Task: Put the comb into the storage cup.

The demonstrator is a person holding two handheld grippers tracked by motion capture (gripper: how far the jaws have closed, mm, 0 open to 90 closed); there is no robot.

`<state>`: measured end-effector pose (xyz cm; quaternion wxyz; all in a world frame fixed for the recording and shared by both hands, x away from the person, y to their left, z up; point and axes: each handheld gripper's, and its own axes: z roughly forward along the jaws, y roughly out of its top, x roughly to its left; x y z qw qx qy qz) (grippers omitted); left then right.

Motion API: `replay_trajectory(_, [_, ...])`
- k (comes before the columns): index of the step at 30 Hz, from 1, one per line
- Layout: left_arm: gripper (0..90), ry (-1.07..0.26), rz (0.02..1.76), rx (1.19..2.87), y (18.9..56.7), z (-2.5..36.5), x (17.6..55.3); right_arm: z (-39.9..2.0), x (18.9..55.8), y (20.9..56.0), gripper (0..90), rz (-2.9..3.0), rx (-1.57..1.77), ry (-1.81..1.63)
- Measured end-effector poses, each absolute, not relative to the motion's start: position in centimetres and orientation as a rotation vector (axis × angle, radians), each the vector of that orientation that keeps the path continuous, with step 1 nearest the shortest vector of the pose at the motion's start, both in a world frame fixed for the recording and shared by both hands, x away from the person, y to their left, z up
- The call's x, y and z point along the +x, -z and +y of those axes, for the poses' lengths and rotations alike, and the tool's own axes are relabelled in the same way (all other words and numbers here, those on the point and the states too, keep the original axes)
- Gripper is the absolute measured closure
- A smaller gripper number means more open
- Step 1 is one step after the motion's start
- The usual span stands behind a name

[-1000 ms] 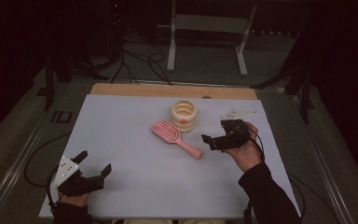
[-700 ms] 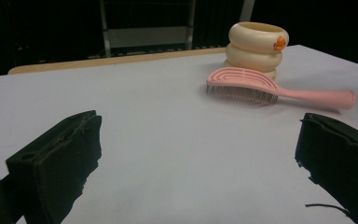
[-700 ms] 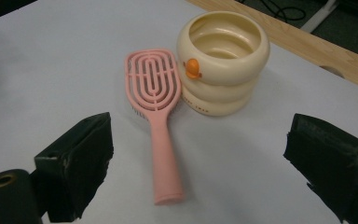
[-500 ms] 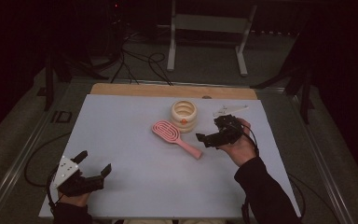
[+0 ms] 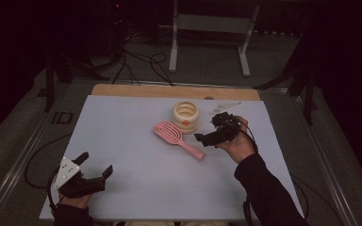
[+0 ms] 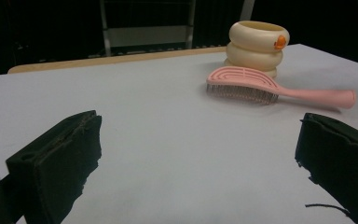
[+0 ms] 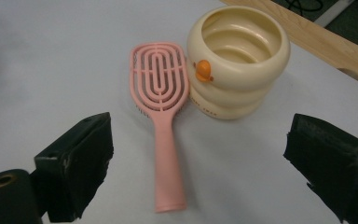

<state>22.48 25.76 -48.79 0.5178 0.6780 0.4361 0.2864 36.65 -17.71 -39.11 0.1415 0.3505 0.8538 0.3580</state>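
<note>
Wide pale-blue bench [image 5: 136, 141] with a wooden strip along the far edge. On it, a cream ribbed plastic cup [image 5: 185, 116] with an orange duck-bill mark, upright, near the far middle. Just beside and touching it, a pink plastic hairbrush [image 5: 176, 138], bristles down, handle pointing toward the right hand-held gripper [image 5: 210, 135]. Right hand-held gripper spread wide, hovering just beyond the handle's end, aimed along the brush. Left hand-held gripper [image 5: 94, 170] spread too, low at the near left corner, well apart from both things.
</note>
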Motion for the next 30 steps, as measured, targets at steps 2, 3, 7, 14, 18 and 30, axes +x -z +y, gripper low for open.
replay_trajectory(2, [0.9,-0.686,1.048,1.627,48.8,25.8,22.5,-17.5,37.0,39.1,7.1,2.468,1.014,-1.037])
replay_trajectory(3, [1.0,-0.686,1.048,1.627,48.8,25.8,22.5,-17.5,37.0,39.1,7.1,2.468,1.014,-1.037])
replay_trajectory(7, [0.9,-0.687,1.047,1.626,48.8,25.8,22.5,-16.7,37.5,39.3,7.0,2.493,1.002,-1.002])
replay_trajectory(14, [0.9,-0.685,1.043,1.635,48.8,25.8,22.5,-15.8,38.1,39.4,7.1,2.519,0.990,-0.966])
replay_trajectory(18, [0.9,-0.683,1.043,1.635,48.8,25.7,22.5,-15.4,38.7,39.6,7.1,2.535,0.991,-0.938])
replay_trajectory(30, [0.9,-0.682,1.037,1.640,48.8,25.6,22.6,-13.7,40.0,41.5,7.1,2.613,0.983,-0.826])
